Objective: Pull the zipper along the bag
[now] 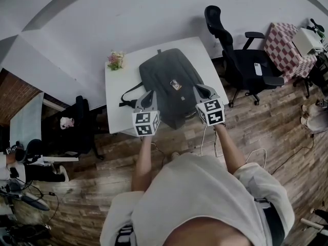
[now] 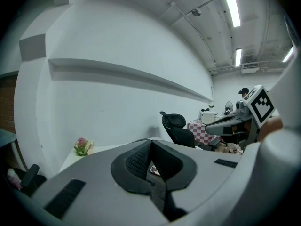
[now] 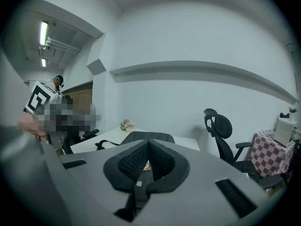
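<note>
A dark grey backpack lies flat on the white table, with a small tan tag on its front. Its zipper is too small to make out. My left gripper hovers over the bag's near left side and is shut with nothing in it. Over the near right side my right gripper is also shut and empty. In the left gripper view the pads meet and hide most of the bag. The right gripper view shows the bag's top just beyond the closed jaws.
A small bunch of flowers stands at the table's far left corner. A black office chair is right of the table, and a checkered table beyond it. The bag's strap trails left. White cables hang at the table's front edge.
</note>
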A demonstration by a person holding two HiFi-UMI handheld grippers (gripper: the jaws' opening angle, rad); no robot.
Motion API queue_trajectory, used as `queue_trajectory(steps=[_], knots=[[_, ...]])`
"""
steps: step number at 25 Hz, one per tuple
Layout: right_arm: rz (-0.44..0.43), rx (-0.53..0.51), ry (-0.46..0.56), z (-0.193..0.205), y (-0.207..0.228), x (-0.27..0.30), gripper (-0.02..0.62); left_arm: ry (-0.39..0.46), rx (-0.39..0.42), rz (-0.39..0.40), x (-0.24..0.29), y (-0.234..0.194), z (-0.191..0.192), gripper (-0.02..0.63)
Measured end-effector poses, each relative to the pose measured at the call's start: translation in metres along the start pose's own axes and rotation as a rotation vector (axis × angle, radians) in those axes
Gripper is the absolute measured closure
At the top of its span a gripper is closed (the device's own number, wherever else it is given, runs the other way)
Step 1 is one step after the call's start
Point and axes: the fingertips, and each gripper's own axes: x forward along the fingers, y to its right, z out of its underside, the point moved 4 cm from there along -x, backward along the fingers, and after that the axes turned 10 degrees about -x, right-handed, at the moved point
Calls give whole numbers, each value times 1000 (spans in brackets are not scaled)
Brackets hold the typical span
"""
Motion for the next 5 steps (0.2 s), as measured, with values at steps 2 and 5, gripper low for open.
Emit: queue_trajectory(steps=[2,5], knots=[[0,-2,-1,0,0,0,581,-1,-3,0,0,0,0,580],[3,-10,-2,-1,0,2,581,-2,-10,0,1,-1,0,580]])
